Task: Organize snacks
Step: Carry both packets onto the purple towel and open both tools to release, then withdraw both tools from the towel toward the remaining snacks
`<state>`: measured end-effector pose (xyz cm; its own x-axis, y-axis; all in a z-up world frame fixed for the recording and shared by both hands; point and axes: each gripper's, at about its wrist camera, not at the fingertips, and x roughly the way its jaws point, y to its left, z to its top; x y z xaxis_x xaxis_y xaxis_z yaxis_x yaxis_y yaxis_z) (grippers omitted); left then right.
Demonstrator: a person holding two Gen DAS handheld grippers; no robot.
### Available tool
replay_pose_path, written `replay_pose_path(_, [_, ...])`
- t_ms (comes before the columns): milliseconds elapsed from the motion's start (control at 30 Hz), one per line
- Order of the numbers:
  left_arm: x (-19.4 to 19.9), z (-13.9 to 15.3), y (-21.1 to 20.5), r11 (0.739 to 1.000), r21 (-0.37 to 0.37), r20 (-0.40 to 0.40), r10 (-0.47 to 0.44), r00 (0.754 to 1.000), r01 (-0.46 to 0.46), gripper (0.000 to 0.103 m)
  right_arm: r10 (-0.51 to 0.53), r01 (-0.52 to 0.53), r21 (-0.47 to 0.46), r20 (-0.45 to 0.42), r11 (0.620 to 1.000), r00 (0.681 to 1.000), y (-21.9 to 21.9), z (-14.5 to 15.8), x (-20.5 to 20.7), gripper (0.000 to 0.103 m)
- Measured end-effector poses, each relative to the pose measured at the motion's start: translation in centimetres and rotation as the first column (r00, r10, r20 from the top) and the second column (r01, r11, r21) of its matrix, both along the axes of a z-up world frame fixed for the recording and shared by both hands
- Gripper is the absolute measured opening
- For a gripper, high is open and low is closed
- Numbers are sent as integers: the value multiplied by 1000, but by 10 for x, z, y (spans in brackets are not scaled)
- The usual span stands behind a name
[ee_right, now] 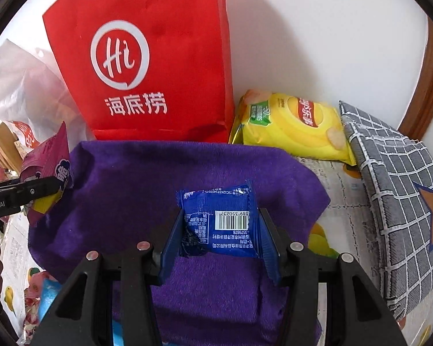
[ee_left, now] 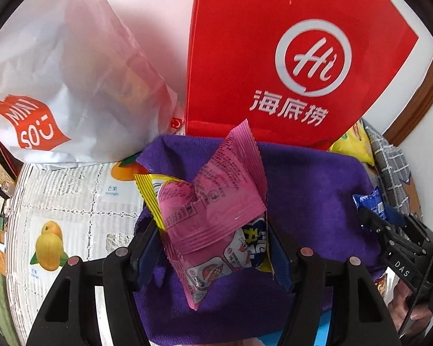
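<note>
1. Two grippers are each clamped on a snack packet above a purple cloth, a soft, fuzzy towel spread over the table
2. Left gripper: its blue-padded fingers pinch a crinkled pink packet from both sides, the jaws closed only as far as the packet allows; a yellow packet with a crimped edge is caught in the same grip, pressed behind the pink one
3. Right gripper: its fingers grasp a flat, glossy blue packet by its two side edges, barcode face up, held just above the cloth
4. From the right wrist view the left gripper appears at the left edge with the pink packet; from the left wrist view the right gripper appears at the right edge with the blue one, so the two are well apart
5. Behind the cloth a stiff red paper bag stands upright against the wall, white logo on its face
6. A puffy yellow chip bag lies just right of the red bag, beside a grey checked fabric pouch
7. A thin, wrinkled white plastic bag slumps left of the red bag
8. A fruit-printed tablecloth covers the table
</note>
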<state>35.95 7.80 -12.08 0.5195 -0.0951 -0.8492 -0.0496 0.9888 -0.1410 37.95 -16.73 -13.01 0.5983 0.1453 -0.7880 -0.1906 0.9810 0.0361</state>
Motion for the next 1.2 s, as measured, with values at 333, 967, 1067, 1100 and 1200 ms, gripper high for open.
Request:
replay_pose_path(333, [8,-13,-6,1000,5,-34,-25,999,26,66,7,-8,-18,-42,1000,999,5,-19,9,50])
replay_pose_path(967, [-13,10,-19,998,8,14,-59,998,59,82,-16,16,11,-34,1000,999,-4,-6,-5,70])
replay_pose_path(1067, [-26,22,-18,999,24,37,-45,998,44,82,-25,25,-1,-4,1000,1000,-5,10,-18,76])
replay_pose_path(1100, [-30,25,-17,999,30,43,-40,998,39,83,-29,29,-1,6,1000,1000,-5,15,-21,78])
replay_pose_path(1200, [-47,41,-16,998,53,69,-16,998,13,87,-46,47,-11,41,999,998,-6,32,-37,88])
